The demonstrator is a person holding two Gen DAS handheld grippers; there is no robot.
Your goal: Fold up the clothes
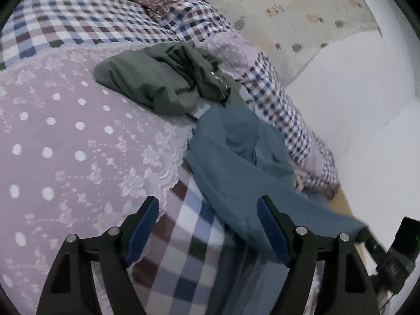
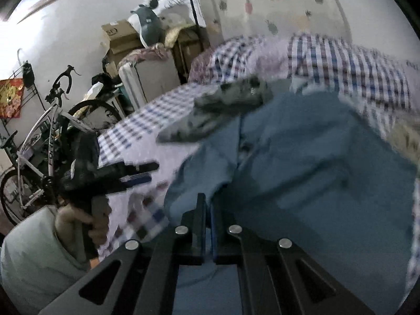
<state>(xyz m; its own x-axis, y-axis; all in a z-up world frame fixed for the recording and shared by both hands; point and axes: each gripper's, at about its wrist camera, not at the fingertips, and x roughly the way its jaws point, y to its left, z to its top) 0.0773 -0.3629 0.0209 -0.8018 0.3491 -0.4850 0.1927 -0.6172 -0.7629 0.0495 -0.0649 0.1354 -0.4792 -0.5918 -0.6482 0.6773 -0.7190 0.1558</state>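
I see bed as carrying surface, covered by lilac white-dotted spread with lace edge, plus checked blue, maroon and white bedding. On it: crumpled grey-green garment, and just beside it blue garment trailing toward bed's near edge; I can't tell whether they touch. Right view blurred; same blue cloth over checked bedding.

The blue garment is matt, soft woven cloth; just beyond it the grey-green garment looks thinner and crinkled. Under both, the bedspread shows raised lace. The fingers carry matt blue pads on black plastic.
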